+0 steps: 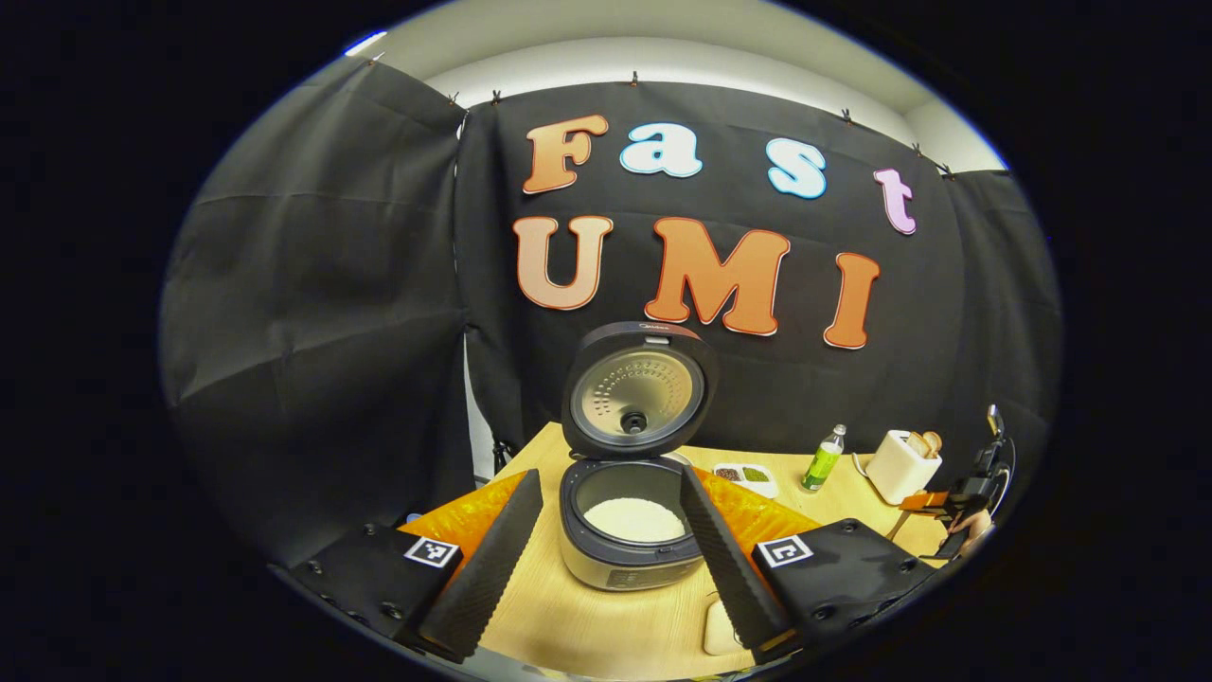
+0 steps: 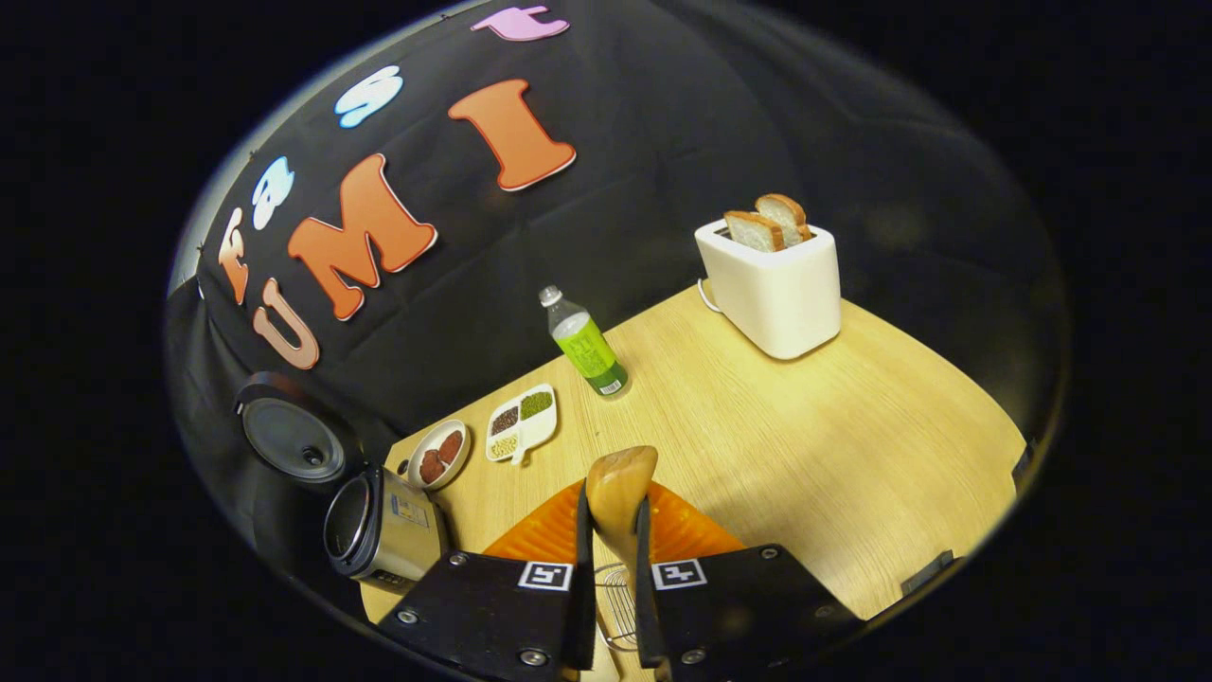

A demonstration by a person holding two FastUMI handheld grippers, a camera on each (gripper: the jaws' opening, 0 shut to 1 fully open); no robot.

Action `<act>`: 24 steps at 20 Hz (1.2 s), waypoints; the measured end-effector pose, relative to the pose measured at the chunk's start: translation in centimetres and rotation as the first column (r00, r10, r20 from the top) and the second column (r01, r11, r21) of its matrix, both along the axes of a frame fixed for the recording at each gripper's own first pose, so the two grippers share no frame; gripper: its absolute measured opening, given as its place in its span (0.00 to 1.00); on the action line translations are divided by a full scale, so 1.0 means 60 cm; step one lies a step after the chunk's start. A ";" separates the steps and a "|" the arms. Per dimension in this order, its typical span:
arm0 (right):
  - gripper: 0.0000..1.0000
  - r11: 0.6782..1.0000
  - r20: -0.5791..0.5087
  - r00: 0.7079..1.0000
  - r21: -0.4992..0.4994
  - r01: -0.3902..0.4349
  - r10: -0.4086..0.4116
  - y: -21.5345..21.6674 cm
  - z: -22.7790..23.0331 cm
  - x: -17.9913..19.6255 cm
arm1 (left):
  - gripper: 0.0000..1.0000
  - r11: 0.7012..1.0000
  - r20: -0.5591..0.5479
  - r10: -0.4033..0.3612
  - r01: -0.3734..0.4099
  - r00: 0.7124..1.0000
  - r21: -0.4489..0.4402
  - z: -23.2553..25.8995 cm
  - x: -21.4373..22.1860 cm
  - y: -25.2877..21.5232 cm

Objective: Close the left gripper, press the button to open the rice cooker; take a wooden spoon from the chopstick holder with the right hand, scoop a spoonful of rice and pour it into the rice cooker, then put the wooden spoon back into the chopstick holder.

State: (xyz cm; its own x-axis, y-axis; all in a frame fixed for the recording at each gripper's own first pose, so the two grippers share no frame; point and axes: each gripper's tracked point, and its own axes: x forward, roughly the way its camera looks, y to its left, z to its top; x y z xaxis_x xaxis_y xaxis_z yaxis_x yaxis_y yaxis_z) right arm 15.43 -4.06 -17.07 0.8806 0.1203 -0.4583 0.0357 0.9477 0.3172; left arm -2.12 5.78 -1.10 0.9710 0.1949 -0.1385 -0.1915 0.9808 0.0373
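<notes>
Gripping the wooden spoon [image 2: 620, 493] by its neck, the right gripper [image 2: 614, 578] has both fingers pressed close against it, the smooth rounded bowl standing up just past the fingertips, above an orange mat [image 2: 696, 535] on the pale wood-grain desk [image 2: 805, 426]. Off to that gripper's left sits the rice cooker [image 2: 379, 530], lid raised. In the left gripper view, the left gripper [image 1: 611, 540] hangs spread wide and holds nothing, its ridged fingers [image 1: 488, 559] framing the round metallic rice cooker [image 1: 625, 540], where white rice [image 1: 632, 519] lies in the pot beneath the perforated lid [image 1: 636, 390].
</notes>
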 end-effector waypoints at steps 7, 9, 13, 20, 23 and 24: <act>0.16 0.999 0.168 0.985 -0.009 -0.043 0.044 0.085 0.133 -0.098 | 0.97 0.999 0.033 -0.039 0.040 0.999 -0.023 0.020 -0.016 0.028; 0.16 0.997 0.188 0.979 -0.011 -0.078 0.078 0.132 0.145 -0.133 | 0.97 0.998 0.036 -0.048 0.049 0.998 -0.029 0.021 -0.019 0.040; 0.16 0.987 0.191 0.968 -0.054 -0.153 0.161 0.220 0.119 -0.174 | 0.97 0.998 0.037 -0.060 0.061 0.998 -0.034 0.024 -0.024 0.071; 0.16 0.966 0.136 0.973 -0.208 -0.155 0.185 0.261 -0.014 -0.182 | 0.98 0.997 0.016 -0.077 0.078 0.997 -0.025 0.014 -0.034 0.117; 0.16 0.951 0.151 0.974 -0.282 -0.124 0.172 0.252 -0.037 -0.183 | 0.98 0.996 0.002 -0.088 0.088 0.996 -0.007 0.009 -0.037 0.131; 0.16 0.938 0.167 0.971 -0.330 -0.109 0.172 0.247 -0.040 -0.182 | 0.98 0.996 -0.002 -0.089 0.089 0.996 -0.004 0.007 -0.039 0.137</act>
State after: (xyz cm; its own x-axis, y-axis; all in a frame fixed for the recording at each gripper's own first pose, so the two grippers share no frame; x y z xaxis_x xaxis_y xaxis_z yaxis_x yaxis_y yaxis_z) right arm 4.49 10.75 -19.48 0.9397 0.1254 -0.3181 -0.1362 0.9906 -0.0120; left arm -4.45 13.99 -0.71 0.9841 0.1077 -0.1411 -0.1039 0.9940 0.0336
